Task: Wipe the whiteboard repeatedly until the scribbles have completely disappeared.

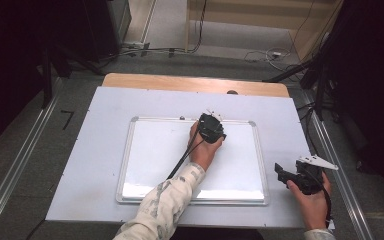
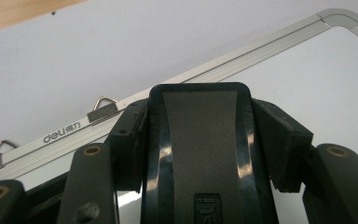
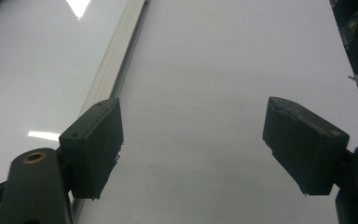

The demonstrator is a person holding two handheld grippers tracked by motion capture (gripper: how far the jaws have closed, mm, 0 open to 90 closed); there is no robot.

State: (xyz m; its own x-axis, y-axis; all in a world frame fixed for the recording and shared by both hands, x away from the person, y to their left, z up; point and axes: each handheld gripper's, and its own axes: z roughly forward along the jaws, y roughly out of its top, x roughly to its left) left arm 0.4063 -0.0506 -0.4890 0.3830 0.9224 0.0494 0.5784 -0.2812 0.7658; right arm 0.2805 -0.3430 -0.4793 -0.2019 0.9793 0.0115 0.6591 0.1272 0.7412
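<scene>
- On the whiteboard (image 1: 155, 150), up near its far edge, the left gripper (image 1: 211, 127) sits clamped on a black eraser (image 2: 200, 140); in the left gripper view both pads press the eraser's sides, so the tongs are narrow and gripping it
- The eraser is a shiny black block with a grey strip down the middle and a small logo near the bottom. It sits just inside the whiteboard's top frame (image 2: 242, 60), near the 2 little hanging hooks (image 2: 103, 101) on that frame
- The right gripper (image 1: 286, 175) is parked off the whiteboard's right edge, over the pale mat (image 1: 105, 105). In the right gripper view its pads (image 3: 95, 144) stand wide apart with nothing between them, just bare mat and the whiteboard's frame off to the side
- I'd say the step in hand is wiping: eraser held and sitting at the top of the whiteboard. I can't make out any marks on the whiteboard, and whether the felt is actually touching the surface I can't tell
- Next move probably calls for keeping the squeeze steady, the eraser flat on the whiteboard, and dragging it across without bumping the frame
- The right gripper could brace the whiteboard's right edge if it starts sliding on the mat
</scene>
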